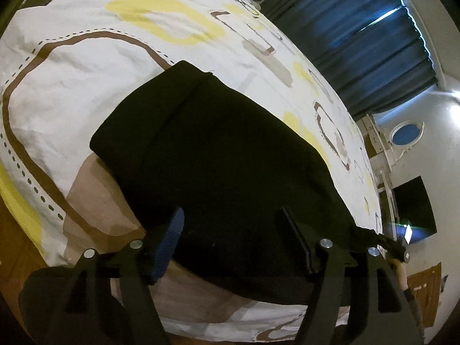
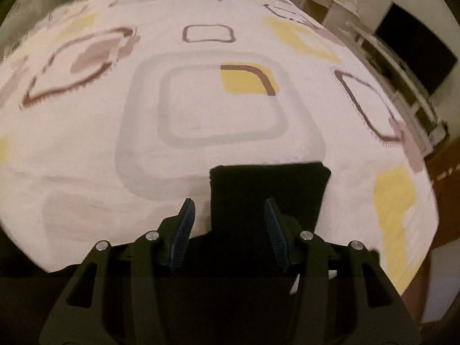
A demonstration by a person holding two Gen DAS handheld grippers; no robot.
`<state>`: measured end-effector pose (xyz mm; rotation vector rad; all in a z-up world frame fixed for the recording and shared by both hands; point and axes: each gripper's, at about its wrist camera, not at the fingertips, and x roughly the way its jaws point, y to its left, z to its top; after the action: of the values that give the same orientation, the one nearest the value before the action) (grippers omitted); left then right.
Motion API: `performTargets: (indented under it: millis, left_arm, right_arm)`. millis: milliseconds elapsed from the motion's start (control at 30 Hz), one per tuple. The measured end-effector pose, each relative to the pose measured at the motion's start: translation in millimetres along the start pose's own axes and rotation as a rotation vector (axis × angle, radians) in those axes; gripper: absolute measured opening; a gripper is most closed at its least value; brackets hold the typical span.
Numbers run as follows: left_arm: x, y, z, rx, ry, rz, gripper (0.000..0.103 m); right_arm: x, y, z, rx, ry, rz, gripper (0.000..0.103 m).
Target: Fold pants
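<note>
On a patterned bedspread (image 1: pixel 86 57), black pants (image 1: pixel 224 155), both hand-held grippers apart, dark curtains (image 1: pixel 359 43) behind.

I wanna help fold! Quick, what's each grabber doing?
Left gripper: open, over the black pants, holding nothing.
Right gripper: open, holding nothing.

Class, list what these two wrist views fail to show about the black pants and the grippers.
- Left wrist view: the pants near edge is hidden behind the left gripper.
- Right wrist view: the pants lower part merges with the dark right gripper.
- Both views: fold layers unreadable; fabric uniformly black.
</note>
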<state>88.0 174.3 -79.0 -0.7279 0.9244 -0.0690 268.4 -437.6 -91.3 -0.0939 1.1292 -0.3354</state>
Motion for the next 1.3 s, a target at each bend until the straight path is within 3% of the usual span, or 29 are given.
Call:
performTargets:
  millis: [133, 167, 233, 333, 600, 800, 1033, 1300]
  left_arm:
    - [2.4, -0.8, 1.2, -0.006, 0.006, -0.002, 0.069]
    - [2.0, -0.7, 0.6, -0.008, 0.006, -0.002, 0.069]
    - [3.5, -0.7, 1.0, -0.009, 0.008, -0.002, 0.069]
    - [4.0, -1.0, 0.7, -0.01, 0.008, 0.001, 0.069]
    - [5.1, -6.9, -2.0, -0.001, 0.004, 0.027, 0.069]
    - [6.7, -10.3, -4.0, 0.003, -0.003, 0.049, 0.069]
    - [8.7, -18.6, -7.7, 0.025, 0.0, 0.078, 0.069]
    - [8.4, -28.9, -13.5, 0.047, 0.013, 0.07, 0.069]
  right_arm:
    - [14.6, 1.4, 1.7, -0.031, 0.032, -0.063, 0.049]
    - [15.3, -1.0, 0.8, -0.032, 0.031, -0.072, 0.043]
    - [13.1, -7.1, -1.6, -0.023, 0.026, -0.06, 0.02]
    - [1.5, -21.5, -6.7, 0.022, -0.009, -0.023, 0.009]
    - [-72.7, -108.1, -52.9, 0.268, -0.213, 0.165, 0.008]
    - [-98.8, -202.2, -136.1, 0.577, -0.308, 0.297, 0.007]
    - [-62.0, -251.4, -217.5, 0.828, -0.257, 0.39, 0.006]
    - [-28.9, -251.7, -265.6, 0.967, -0.203, 0.441, 0.006]
